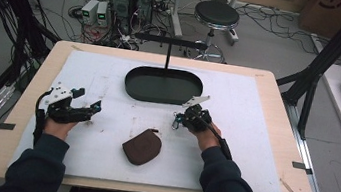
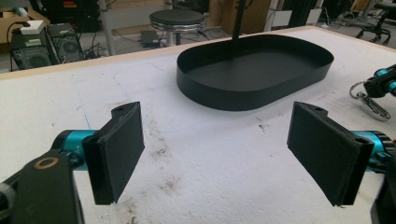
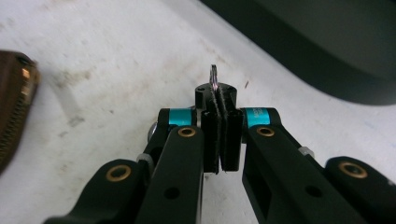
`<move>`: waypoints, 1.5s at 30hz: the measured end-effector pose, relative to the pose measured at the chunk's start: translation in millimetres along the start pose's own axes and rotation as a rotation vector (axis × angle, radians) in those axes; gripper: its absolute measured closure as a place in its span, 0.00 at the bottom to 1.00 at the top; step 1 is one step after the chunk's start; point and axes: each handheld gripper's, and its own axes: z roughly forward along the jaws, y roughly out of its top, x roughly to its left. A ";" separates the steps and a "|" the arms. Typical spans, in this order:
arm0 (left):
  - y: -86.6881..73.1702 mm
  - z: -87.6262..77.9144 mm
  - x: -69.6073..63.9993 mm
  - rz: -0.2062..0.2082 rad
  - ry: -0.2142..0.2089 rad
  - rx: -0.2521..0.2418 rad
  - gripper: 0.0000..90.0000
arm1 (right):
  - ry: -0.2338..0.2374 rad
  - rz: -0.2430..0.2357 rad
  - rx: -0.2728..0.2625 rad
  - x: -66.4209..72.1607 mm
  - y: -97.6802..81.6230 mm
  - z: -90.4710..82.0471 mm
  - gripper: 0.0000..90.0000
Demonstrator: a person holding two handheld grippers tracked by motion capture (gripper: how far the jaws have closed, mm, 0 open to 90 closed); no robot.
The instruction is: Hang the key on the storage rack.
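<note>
- Nearest to me, the brown zip pouch (image 1: pixel 141 146) is lying flat on the white mat (image 1: pixel 253 138), just my side of the black oval tray (image 1: pixel 163 86) and between my two hands. Nobody's touching it.
- My right gripper (image 3: pixel 218 95) is sitting a bit past the pouch, near the tray's front right edge. The jaws are pressed together on a thin metal bit, which I'm reading as the keyring (image 2: pixel 369 100). In the right gripper view I'm only seeing a sliver of metal poking up between the pads (image 3: pixel 223 135).
- In the left gripper view, the ring and clip are hanging off that right gripper down by the mat, off to the tray's right end.
- My left gripper (image 1: pixel 87 109) is hovering well left of the tray's front edge, jaws wide apart, nothing between them, pads (image 2: pixel 119 149) pointing toward the tray.
- The tray itself is farthest out, empty, with a post (image 1: pixel 167 55) rising at its back.
- Worries: I'm pinching right on the edge of something thin and slick, so it could twist or slip out once I'm lifting. The dangling clip could snag the tray wall if I'm carrying it over too low. And swinging toward the pouch, I could just shove it along the mat.
</note>
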 end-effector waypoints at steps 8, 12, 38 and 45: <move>-0.1 0.1 -0.5 0.000 0.002 0.001 0.21 | 0.013 0.012 -0.123 -12.4 5.5 -19.6 1.00; -0.3 0.2 -0.7 0.002 0.000 0.005 0.21 | -0.009 0.019 -0.160 -27.0 11.6 -28.7 1.00; -2.1 -1.1 1.6 -0.006 -0.001 0.004 0.22 | -0.194 0.086 -0.354 -119.3 91.4 -51.4 1.00; -2.2 -1.0 1.7 -0.007 -0.001 0.001 0.22 | -0.189 0.106 -0.387 -124.3 90.9 -44.6 1.00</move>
